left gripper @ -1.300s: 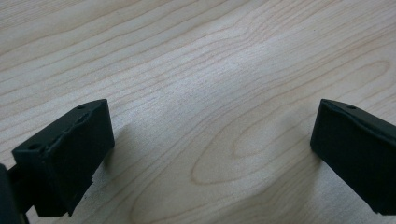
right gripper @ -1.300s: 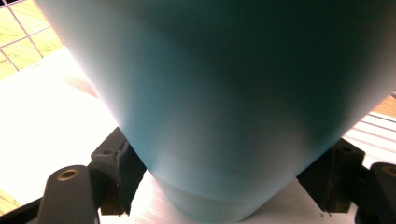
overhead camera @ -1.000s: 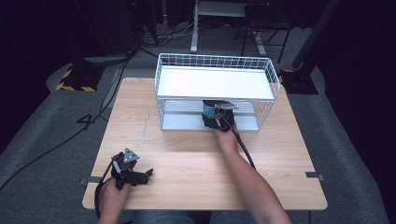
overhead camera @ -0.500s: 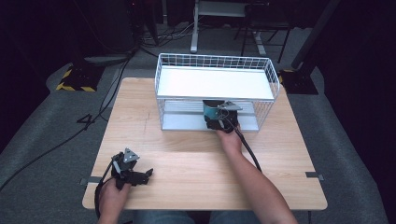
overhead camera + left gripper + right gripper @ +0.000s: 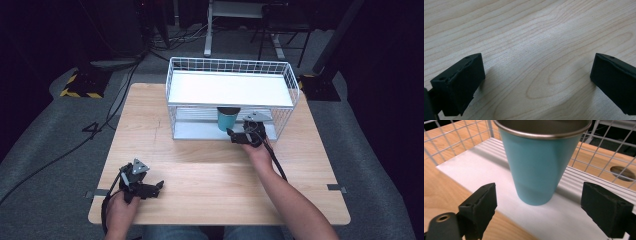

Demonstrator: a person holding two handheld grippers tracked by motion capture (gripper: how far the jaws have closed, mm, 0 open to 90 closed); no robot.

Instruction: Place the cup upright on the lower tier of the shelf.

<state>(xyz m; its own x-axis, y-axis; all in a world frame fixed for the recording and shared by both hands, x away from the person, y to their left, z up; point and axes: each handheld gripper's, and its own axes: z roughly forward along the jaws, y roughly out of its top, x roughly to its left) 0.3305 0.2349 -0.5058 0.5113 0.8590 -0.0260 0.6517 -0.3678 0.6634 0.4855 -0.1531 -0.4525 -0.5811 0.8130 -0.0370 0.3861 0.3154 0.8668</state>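
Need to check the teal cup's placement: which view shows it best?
The right gripper view: the teal cup stands upright on the rack's lower shelf, close and unobstructed. The high view shows it small, partly under the upper shelf.

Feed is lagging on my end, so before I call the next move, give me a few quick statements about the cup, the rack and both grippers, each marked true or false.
1. The teal cup stands upright on the lower shelf of the white wire rack. True.
2. The right gripper is shut on the cup. False: its jaws are open, one to each side of the cup, and do not touch it.
3. The left gripper is open over bare wood of the table. True.
4. The cup lies on its side. False: it is upright, rim up.
5. The left gripper is inside the rack. False: it is near the table's front left corner.
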